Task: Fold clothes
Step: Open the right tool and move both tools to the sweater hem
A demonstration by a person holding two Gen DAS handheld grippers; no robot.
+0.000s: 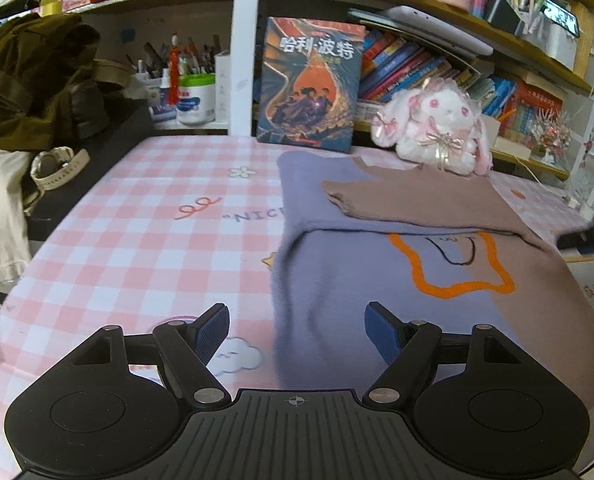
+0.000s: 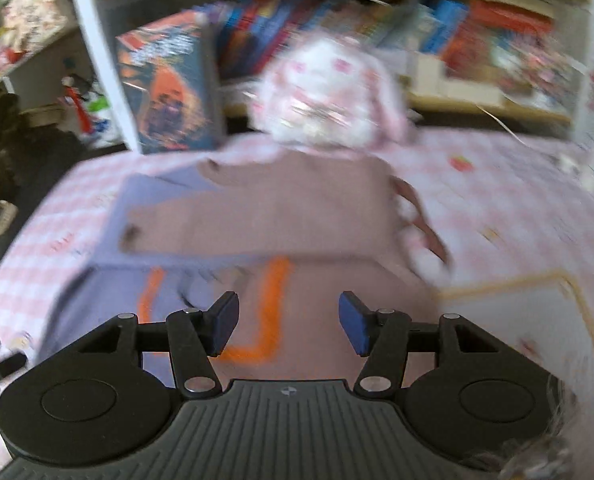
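While the left tool (image 1: 297, 332) is hanging released above the bench (image 1: 137, 248), its blue pads are standing wide apart with nothing between them, over the near left edge of the two-tone sweater (image 1: 377, 264). That sweater is lying flat on the pink checked cloth, lavender on its left half and dusty pink on its right, with an orange star outline (image 1: 453, 268) showing on its front. One pink sleeve (image 1: 409, 200) is lying folded across the upper chest, its cuff pointing left over the lavender side. A white plush rabbit (image 1: 437, 128) is sitting just behind the collar, beside an upright book (image 1: 311, 84) leaning at the shelf. In the heavily blurred right wrist view, the right tool (image 2: 289, 328) is hovering over the lower middle of the sweater (image 2: 297, 216), its pads parted and gripping nothing. A dark green garment (image 1: 37, 80) is piled at the far left, well apart from the sweater.
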